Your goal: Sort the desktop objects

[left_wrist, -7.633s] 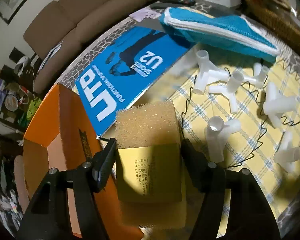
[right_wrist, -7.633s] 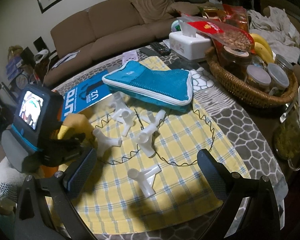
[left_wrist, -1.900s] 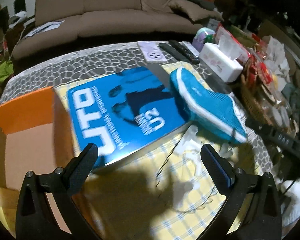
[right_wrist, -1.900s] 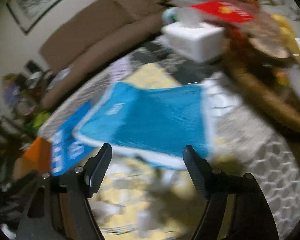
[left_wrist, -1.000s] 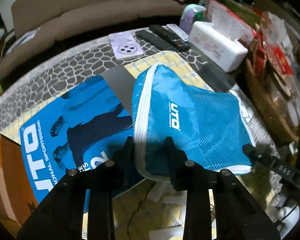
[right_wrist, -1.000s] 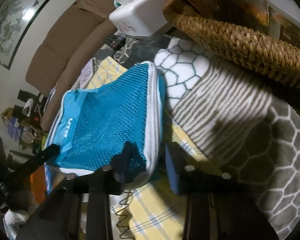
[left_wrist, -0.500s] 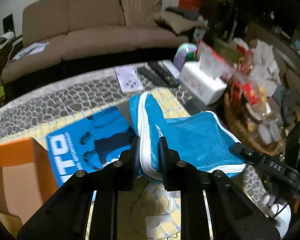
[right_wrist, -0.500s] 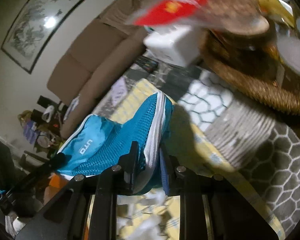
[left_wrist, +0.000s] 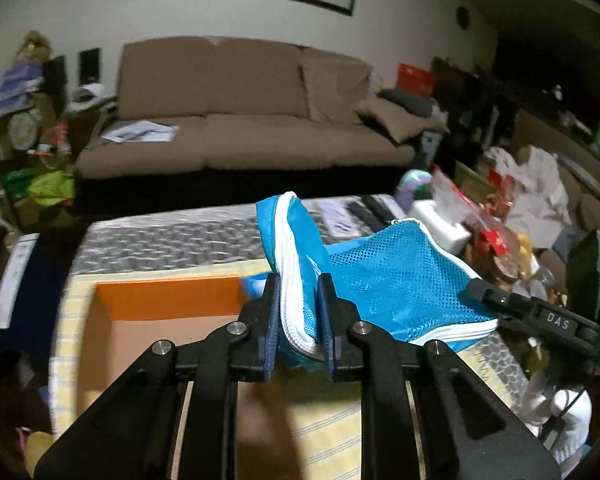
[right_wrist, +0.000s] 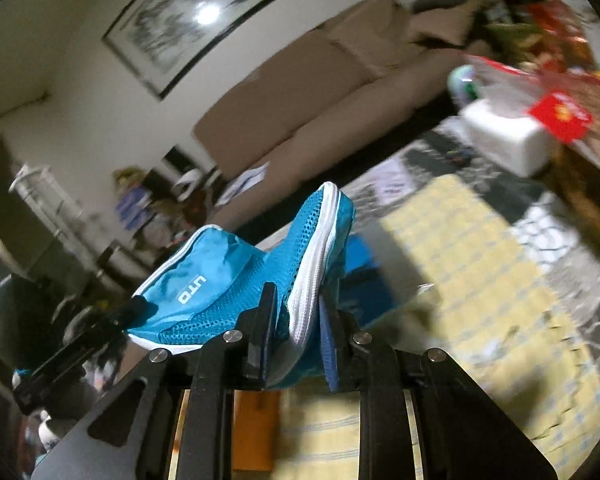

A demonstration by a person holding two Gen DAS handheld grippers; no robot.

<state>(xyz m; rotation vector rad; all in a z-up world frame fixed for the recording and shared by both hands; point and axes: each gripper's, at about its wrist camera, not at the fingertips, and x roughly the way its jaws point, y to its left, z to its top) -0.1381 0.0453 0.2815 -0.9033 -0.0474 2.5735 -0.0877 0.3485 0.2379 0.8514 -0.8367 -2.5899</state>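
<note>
While your left gripper [left_wrist: 298, 320] is pinching one white-zippered end of the blue mesh pouch [left_wrist: 392, 284], your right gripper [right_wrist: 294, 334] is clamping the other. You are holding it aloft between them, with the orange box [left_wrist: 156, 304] sitting below and left of the left gripper.

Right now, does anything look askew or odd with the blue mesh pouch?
Yes. The blue mesh zip pouch hangs in the air, sagging and twisted between the left tongs and right tongs, each pinching its white zip edge.
</note>
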